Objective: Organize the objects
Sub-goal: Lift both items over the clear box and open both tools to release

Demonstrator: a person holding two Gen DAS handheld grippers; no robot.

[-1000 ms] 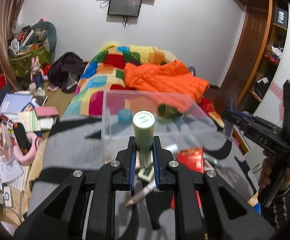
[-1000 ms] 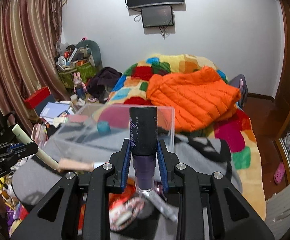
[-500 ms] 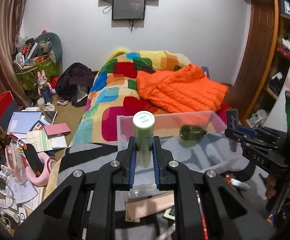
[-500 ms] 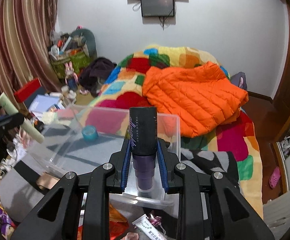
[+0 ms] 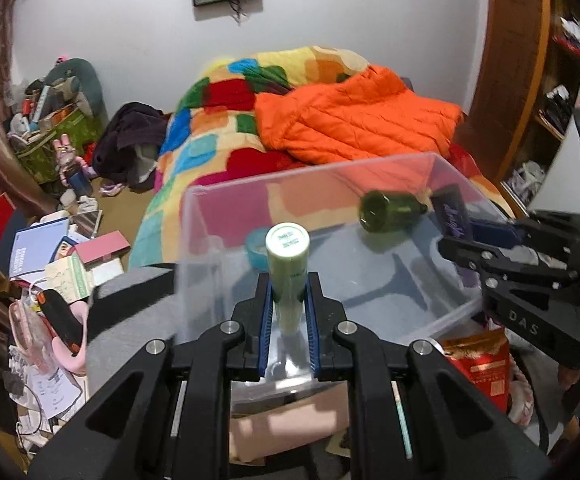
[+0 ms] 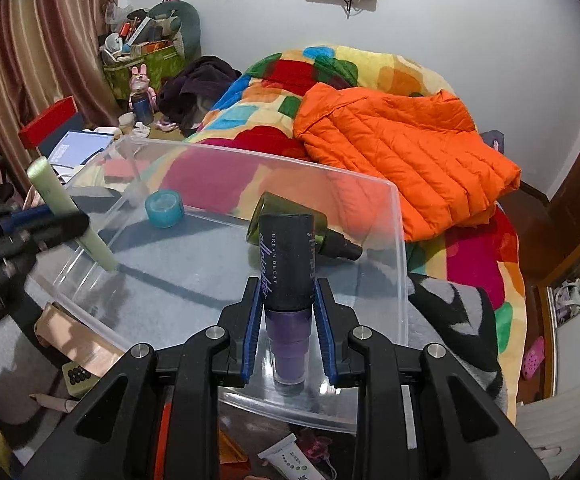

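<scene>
"URBAN DECAY" can be read in small caps down the black cap of the purple bottle (image 6: 287,280), with a purple script word beside it that can't quite be made out. That bottle is clamped by the right gripper (image 6: 287,312), blue pads pressed on both sides, and it's held over the near edge of the clear plastic bin (image 6: 394,240). In the left wrist view the same bottle (image 5: 452,216) is seen from the side at the bin's right wall, and "DAS" is printed on the right gripper's black body (image 5: 526,276).

The pale green tube (image 5: 287,268) is gripped tight by the left gripper (image 5: 287,312), and some tiny printed text on its round end is too small to be read. It's poised just above the bin's near-left part. From the right wrist view that tube (image 6: 69,216) is shown slanting down, its lower end near the bin's left wall.

Inside the bin, a dark green bottle (image 6: 285,220) is lying on its side with its black nozzle pointing right, and a small teal jar (image 6: 164,208) is sitting toward the back left.

Only in the left view: a red foil packet (image 5: 480,364) with gold lettering (unreadable) just under the bin's right corner, and a blue booklet (image 5: 35,252) in the floor clutter. Only in the right view: a white tube (image 6: 290,460) with green dots below the bin, a pink clog (image 6: 534,358) on the floor at far right, and a red box (image 6: 49,122) by the curtain. The orange puffer jacket (image 6: 402,156) on the patchwork bedspread is caught in both.
</scene>
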